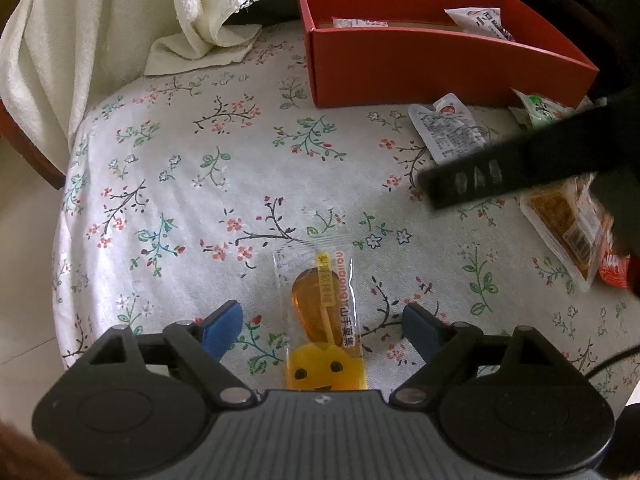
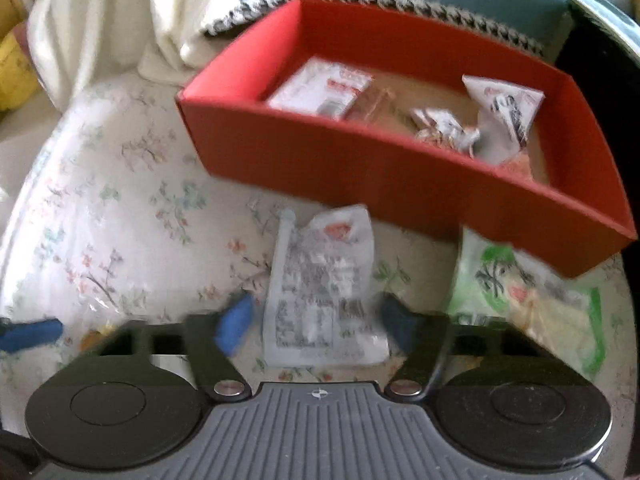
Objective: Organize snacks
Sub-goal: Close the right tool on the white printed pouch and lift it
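My left tool (image 1: 322,322) gapes around the light, slippery lollipop packet (image 1: 320,312), best pinched across its stiff candy; right tool (image 2: 316,322) open too

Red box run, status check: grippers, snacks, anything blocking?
Left gripper open, straddling lollipop packet. Right gripper open, straddling white sachet. Red box holds several packets already. Nothing blocking.
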The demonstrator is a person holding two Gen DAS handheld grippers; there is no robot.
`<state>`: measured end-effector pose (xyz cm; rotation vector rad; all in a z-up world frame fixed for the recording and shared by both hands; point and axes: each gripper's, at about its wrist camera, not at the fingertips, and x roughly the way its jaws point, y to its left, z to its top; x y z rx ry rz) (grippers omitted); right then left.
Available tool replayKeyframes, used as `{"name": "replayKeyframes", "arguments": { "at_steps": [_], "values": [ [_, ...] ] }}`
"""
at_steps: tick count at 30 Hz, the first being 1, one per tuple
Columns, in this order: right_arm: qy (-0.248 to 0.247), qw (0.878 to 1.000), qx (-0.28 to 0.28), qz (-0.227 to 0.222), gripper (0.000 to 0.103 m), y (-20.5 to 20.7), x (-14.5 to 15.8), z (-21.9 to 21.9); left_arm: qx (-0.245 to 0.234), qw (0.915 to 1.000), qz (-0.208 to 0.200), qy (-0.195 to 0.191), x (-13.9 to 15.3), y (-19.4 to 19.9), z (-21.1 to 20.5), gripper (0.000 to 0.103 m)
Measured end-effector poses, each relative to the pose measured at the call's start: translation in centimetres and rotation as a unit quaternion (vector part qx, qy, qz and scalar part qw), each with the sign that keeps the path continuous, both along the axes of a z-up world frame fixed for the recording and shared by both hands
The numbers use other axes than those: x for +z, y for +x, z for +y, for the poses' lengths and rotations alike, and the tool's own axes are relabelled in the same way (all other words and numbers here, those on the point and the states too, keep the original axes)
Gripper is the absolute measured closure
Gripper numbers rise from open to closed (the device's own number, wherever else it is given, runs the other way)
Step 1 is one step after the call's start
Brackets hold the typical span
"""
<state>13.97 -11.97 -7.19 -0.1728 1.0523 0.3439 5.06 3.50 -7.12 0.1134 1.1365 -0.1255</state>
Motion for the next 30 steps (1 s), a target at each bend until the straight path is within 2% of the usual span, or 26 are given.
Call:
{"name": "replayKeyframes", "arguments": {
  "at_steps": [2, 4, 5, 6, 7, 12, 21, 22, 23, 24, 25, 28, 30],
  "values": [
    [0.004, 1.000, -0.008, 0.003, 0.040, 0.3, 0.0, -0.2, -0.001, 1.0000, -0.004, 0.000, 0.0, 0.0, 0.0, 0.025],
    [-0.009, 1.000, 0.004, -0.003, 0.042, 0.1, 0.1, 0.2, -0.006, 0.9999, -0.009, -0.001, 0.3, -0.2, 0.0, 0.036],
    [-0.015, 1.000, 0.010, -0.005, 0.043, 0.0, 0.2, 0.4, -0.005, 0.9999, -0.012, -0.001, 0.6, -0.3, 0.0, 0.048],
    [-0.020, 1.000, 0.015, -0.006, 0.044, -0.2, 0.4, 0.5, -0.004, 0.9999, -0.016, 0.001, 0.8, -0.3, 0.0, 0.065],
    [-0.023, 1.000, 0.019, -0.008, 0.046, -0.4, 0.6, 0.6, -0.005, 0.9998, -0.019, 0.000, 1.0, -0.3, 0.1, 0.070],
    [-0.023, 1.000, 0.011, -0.007, 0.047, -1.2, 1.2, 0.0, 0.001, 0.9999, -0.012, -0.009, 1.2, -0.2, 0.5, 0.078],
    [0.022, 0.999, -0.013, -0.021, 0.051, -1.0, 3.4, -2.1, 0.016, 0.9990, -0.027, -0.031, 2.8, 0.0, 0.9, 0.080],
    [0.029, 0.999, -0.016, -0.025, 0.053, -1.1, 3.8, -2.2, 0.017, 0.9988, -0.030, -0.034, 3.0, 0.1, 1.0, 0.081],
    [0.035, 0.999, -0.016, -0.028, 0.073, -1.1, 4.2, -2.4, 0.018, 0.9986, -0.034, -0.037, 3.3, 0.1, 0.9, 0.081],
    [0.047, 0.998, -0.017, -0.022, 0.098, -0.9, 4.4, -2.6, 0.019, 0.9983, -0.038, -0.039, 3.6, 0.3, 0.9, 0.081],
    [0.062, 0.998, -0.023, -0.016, 0.098, -0.8, 4.6, -3.0, 0.020, 0.9981, -0.041, -0.041, 3.8, 0.4, 0.8, 0.081],
    [0.044, 0.998, -0.031, -0.016, 0.097, -0.5, 4.2, -3.4, 0.022, 0.9977, -0.046, -0.043, 4.2, 0.8, 0.4, 0.081],
    [0.049, 0.998, -0.036, 0.004, 0.093, -0.2, 3.6, -3.7, 0.025, 0.9977, -0.046, -0.043, 4.3, 1.1, 0.3, 0.081]
  ]
}}
